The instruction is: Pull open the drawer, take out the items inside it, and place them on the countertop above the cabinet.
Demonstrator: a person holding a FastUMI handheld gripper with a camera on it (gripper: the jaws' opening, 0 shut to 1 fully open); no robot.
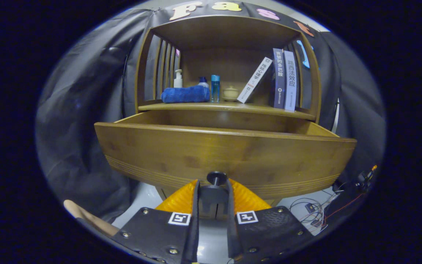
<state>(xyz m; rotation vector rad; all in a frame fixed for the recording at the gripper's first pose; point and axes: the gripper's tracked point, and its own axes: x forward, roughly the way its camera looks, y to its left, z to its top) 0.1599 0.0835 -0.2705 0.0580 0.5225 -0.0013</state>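
Gripper [213, 187] narrowed around the dark knob [217, 178] on the drawer [225, 154] front, orange fingers [181, 198] flanking the knob's stem; whether both actually press on it cannot be told. Drawer already pulled well out from the wooden cabinet [143, 73], front panel close ahead, open cavity visible above its top edge. Inside of the drawer hidden behind the front panel, so its items cannot be seen. Just beyond, the countertop [229, 107] with a folded blue towel [185, 94], pump bottle [178, 79], blue bottle [215, 88], small lidded jar [230, 93] and three books [278, 79], one leaning. Opening step judged largely done; still left: letting go of the knob, reaching in, lifting the items out, setting them on the countertop
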